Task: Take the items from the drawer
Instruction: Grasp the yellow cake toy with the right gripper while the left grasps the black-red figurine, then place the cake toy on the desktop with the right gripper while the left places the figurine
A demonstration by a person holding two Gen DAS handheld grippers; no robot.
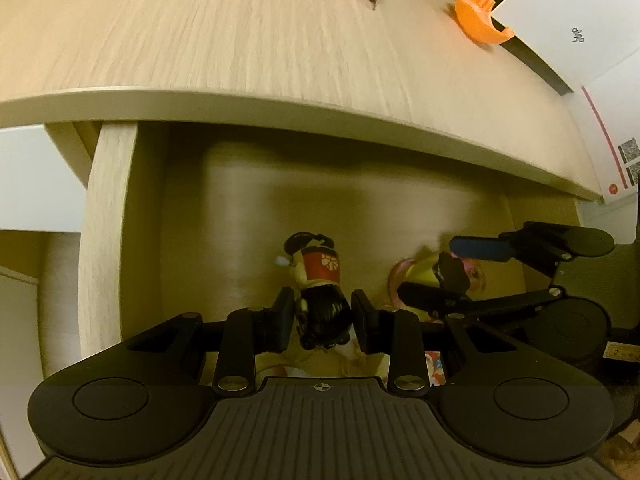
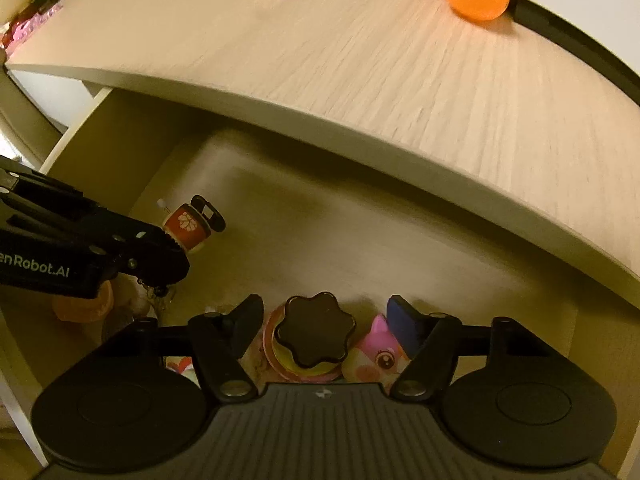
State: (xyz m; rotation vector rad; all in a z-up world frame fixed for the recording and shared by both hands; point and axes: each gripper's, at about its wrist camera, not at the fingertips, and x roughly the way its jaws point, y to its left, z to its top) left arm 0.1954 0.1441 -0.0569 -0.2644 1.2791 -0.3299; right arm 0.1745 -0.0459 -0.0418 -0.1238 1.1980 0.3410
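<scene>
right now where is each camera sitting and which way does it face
Left wrist: rides the left hand-held gripper, looking down into the open drawer at the doll figure between its fingers; the right hand-held gripper shows too.
Right wrist: rides the right hand-held gripper, facing down at the black flower-shaped knob; the left one enters from the left.
Shared: drawer, doll figure, orange cup on the tabletop.

A pale wood-grain worktop (image 1: pixel 240 40) is filling the upper half of both views, its thick light edge curving across the middle. A dark strip (image 1: pixel 532 56) is running along its far side at upper right, with a white wall (image 1: pixel 560 12) behind. Warm, dim yellowish light is falling underneath it.
</scene>
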